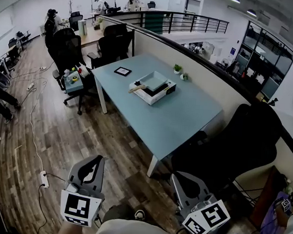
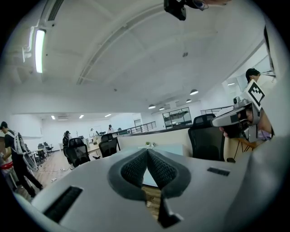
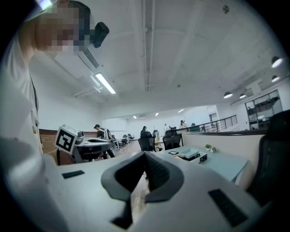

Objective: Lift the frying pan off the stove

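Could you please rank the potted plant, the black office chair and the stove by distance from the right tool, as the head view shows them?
1. Black office chair, just ahead and right of the right tool.
2. Stove, midway along the table.
3. Potted plant, at the table's far edge.

You get bright, even light from ceiling tubes [image 2: 40, 50]; fisheye distortion bends the edges and blackens the corners.

The left gripper [image 2: 147, 151], jaws together and empty, faces a black chair [image 2: 206, 142].
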`<move>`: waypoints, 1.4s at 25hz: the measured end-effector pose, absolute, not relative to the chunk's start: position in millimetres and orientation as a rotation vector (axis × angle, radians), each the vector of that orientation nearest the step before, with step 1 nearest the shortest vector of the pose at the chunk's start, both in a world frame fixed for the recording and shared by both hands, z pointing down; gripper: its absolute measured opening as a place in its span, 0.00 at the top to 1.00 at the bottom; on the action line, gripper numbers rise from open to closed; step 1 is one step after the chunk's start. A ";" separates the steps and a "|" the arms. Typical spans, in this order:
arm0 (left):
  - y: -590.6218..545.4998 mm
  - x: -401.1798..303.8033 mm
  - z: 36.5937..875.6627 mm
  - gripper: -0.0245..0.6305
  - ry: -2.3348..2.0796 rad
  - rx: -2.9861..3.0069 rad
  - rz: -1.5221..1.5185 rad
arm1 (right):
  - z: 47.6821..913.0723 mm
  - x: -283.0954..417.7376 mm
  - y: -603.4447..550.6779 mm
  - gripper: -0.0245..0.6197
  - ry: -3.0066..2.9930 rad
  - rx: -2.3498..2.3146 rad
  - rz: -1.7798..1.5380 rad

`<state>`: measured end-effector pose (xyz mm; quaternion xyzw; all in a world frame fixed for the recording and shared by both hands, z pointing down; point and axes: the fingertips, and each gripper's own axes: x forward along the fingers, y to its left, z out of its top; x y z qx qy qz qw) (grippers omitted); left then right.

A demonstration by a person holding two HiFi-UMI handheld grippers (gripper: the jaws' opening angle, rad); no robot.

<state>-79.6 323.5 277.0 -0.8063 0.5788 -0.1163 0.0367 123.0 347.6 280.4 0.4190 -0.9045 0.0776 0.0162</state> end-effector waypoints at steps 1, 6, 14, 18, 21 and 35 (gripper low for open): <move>324.3 -77.7 275.5 0.96 1.787 -2.476 -0.342 | 282.9 125.2 347.7 0.95 -2.814 1.297 0.245; 322.1 -65.2 275.3 0.51 1.761 -2.490 -0.331 | 292.7 135.1 350.2 0.95 -2.809 1.281 0.266; 310.7 -59.9 281.9 0.43 1.756 -2.457 -0.387 | 300.3 142.9 337.5 0.95 -2.807 1.284 0.292; 298.9 -64.0 282.0 0.43 1.763 -2.451 -0.394 | 301.1 137.4 321.5 0.95 -2.811 1.272 0.294; 284.9 -69.0 285.6 0.43 1.768 -2.448 -0.400 | 302.3 130.9 305.2 0.95 -2.813 1.258 0.291; 158.5 -113.0 325.0 0.43 1.714 -2.542 -0.578 | 329.2 83.3 180.9 0.95 -2.723 1.273 0.356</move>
